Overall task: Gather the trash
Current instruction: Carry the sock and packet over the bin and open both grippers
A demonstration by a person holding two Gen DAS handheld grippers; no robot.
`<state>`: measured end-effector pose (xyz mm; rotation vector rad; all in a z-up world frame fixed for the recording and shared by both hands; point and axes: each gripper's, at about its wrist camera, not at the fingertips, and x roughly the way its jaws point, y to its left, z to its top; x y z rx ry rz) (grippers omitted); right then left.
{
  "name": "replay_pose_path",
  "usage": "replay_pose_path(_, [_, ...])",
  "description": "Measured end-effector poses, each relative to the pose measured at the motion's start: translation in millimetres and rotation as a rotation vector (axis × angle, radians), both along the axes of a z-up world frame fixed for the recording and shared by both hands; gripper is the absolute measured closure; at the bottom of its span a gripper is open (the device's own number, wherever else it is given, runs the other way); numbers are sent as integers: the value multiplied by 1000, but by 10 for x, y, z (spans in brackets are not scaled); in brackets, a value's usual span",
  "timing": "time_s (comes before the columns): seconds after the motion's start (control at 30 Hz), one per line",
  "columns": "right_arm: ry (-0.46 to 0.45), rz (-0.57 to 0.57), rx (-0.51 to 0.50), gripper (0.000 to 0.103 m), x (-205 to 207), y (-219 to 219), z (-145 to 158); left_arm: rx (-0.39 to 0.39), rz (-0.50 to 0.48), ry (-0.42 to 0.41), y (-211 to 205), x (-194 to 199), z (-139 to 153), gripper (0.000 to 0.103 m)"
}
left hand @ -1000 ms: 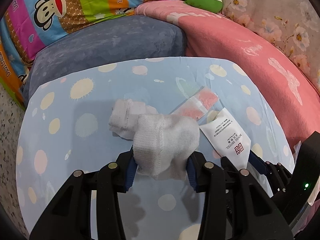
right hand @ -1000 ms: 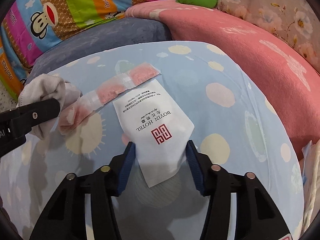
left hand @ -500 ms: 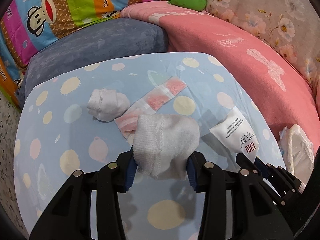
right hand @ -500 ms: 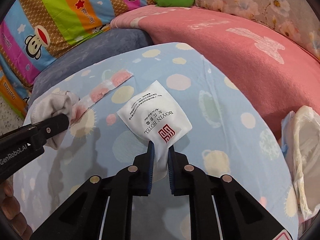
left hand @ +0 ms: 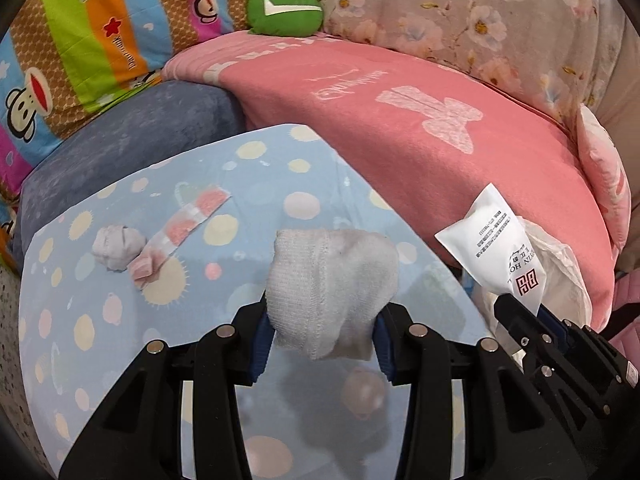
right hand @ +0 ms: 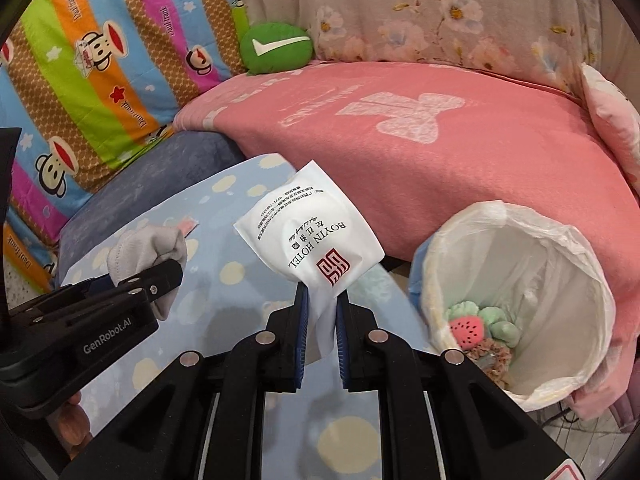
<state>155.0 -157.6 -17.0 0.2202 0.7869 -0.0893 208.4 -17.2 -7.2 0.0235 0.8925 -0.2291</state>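
Since a second ago, both grippers have risen off the spotted blue tabletop (left hand: 132,320) and swung rightward; the white sachet (right hand: 316,240), then lying flat on the cloth between spread fingers, now hangs clamped in the air, and a lined bin (right hand: 560,264) has come into the right wrist view.

Items, left to right:

1. Crumpled white sock (left hand: 116,248): lying on the tabletop at far left, touching item 2.
2. Pink-and-white strip wrapper (left hand: 188,224): flat on the tabletop, running diagonally, its lower end curled.
3. Left gripper (left hand: 320,340): jaws part-closed, pressing both sides of a bunched white sock (left hand: 332,284) held clear above the cloth. Seen from the right wrist view as the black tool at left (right hand: 152,280).
4. Right gripper (right hand: 320,336): jaws nearly together, pinching the lower corner of the white sachet, printed "BOYIN HOTEL" with a red emblem. Sachet stands up and tilts left above the table edge, just left of the bin.
5. Bin with white plastic liner: beside the table on the right, against the pink blanket (right hand: 460,152). Contents: green and pink scraps (right hand: 480,324) at the bottom.
6. Backdrop: blue cushion (left hand: 132,136), striped monkey-print fabric (right hand: 100,60), green round cushion (right hand: 276,50), floral fabric (right hand: 460,12).
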Motion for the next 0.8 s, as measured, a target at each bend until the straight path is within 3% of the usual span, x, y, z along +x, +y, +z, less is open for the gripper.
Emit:
replay_pose_path(0.5, [-29,-238,14,90,-678,-1361,49,17,-262,-33,-1525,-378,90,62])
replay_pose_path(0.73, [-19,-306,25,90,-857,-1736,-37,14,-348,-27,-1997,-460,52,60])
replay_pose_path(0.8, [-17,-318,24,90,-878,-1807,-55,9,-358,-35,-2077,-463,52,55])
